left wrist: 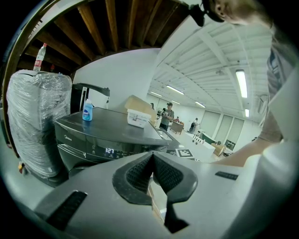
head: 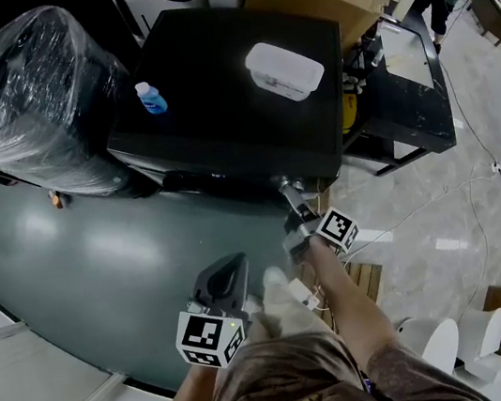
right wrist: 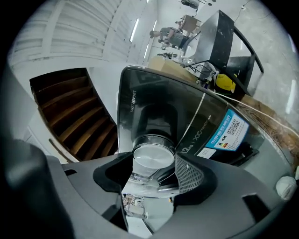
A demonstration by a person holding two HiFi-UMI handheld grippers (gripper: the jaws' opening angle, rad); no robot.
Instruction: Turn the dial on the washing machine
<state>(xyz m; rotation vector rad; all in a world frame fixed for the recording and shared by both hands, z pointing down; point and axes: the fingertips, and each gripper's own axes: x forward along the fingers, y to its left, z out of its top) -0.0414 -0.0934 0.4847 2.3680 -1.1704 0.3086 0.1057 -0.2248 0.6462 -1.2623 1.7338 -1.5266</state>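
Right tongs (right wrist: 150,172) are closed around the silver dial (right wrist: 152,156) at the front right corner of the washing machine (head: 225,104), apparently gripping it. Left tongs (left wrist: 153,164) are held back, shut and empty. The turn itself is judged still to be made.

A: Print on the washing machine (left wrist: 100,127), left gripper view?
B: Brand "Midea" at the left of the front panel. The lit display (left wrist: 110,151) reads "1:27".
A: Right gripper view?
B: "12kg" in white on the front, just right of the dial (right wrist: 152,156); the word after it looks like "Inverter". The blue sticker (right wrist: 227,132) carries a QR code; its small print is too fine to read.
A: The bottle (left wrist: 87,111)?
B: Blue label, illegible.
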